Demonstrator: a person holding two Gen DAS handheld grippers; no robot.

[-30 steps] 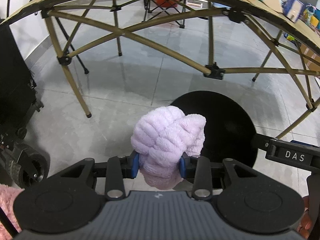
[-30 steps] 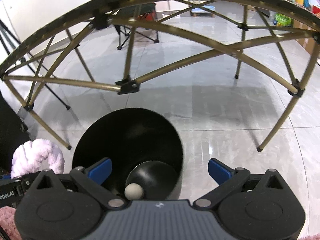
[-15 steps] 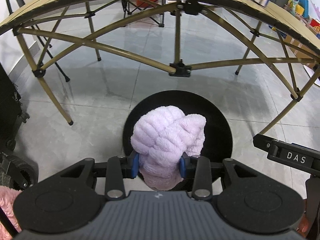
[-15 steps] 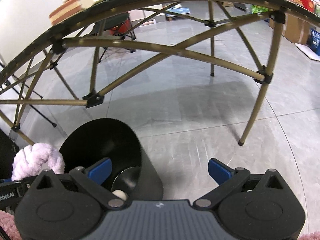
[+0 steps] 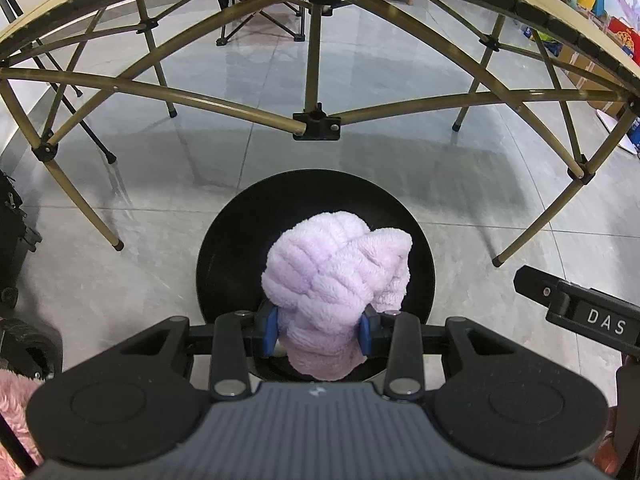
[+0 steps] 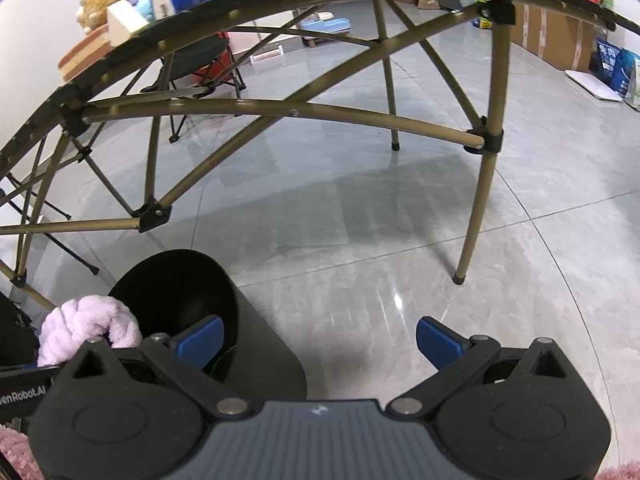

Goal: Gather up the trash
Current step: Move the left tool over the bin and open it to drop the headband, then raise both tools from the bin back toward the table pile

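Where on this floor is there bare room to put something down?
Bare grey tiles lie right of the black bin, up to the table leg. More lie beyond the bin under the table frame. It is crowded at the bin's mouth, where the purple fluffy cloth hangs.

The cloth (image 5: pixel 320 264) is a fluffy lilac bundle with a ribbed, knotted upper part and a smoother fold at its right side. It is suspended above the mouth of the bin (image 5: pixel 232 240), clamped at its lower part. The bin is black, round and open-topped, standing upright on the grey tiled floor.
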